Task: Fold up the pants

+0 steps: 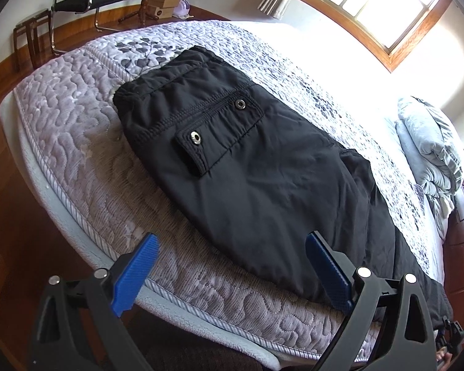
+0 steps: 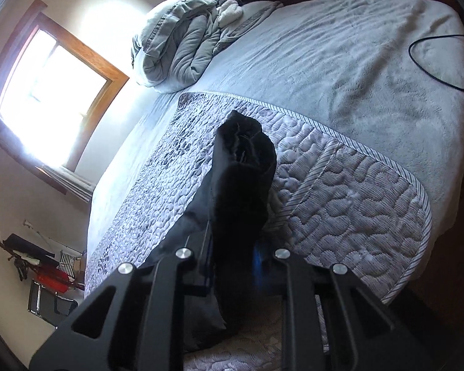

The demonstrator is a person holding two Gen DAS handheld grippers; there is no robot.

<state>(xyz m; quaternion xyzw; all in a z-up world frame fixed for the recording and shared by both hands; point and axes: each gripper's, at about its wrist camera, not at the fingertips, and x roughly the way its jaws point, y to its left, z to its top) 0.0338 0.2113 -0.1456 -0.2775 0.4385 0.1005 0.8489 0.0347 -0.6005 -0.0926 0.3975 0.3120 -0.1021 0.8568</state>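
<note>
Soft, limp black pants (image 1: pixel 247 167) are pinched by the right gripper (image 2: pixel 235 262); the left gripper (image 1: pixel 229 266), spread wide, is poised at six o'clock, where the near hem is best gripped.

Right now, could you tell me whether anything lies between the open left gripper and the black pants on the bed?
Nothing visible does. The left gripper hangs open at the near edge of the black nylon pants, with only the grey quilted mattress pad below. The right gripper is shut on the pants.

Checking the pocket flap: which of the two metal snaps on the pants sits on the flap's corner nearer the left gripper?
The lower snap, on the flap's corner on the pants; the other snap sits farther up, toward the waistband.
</note>
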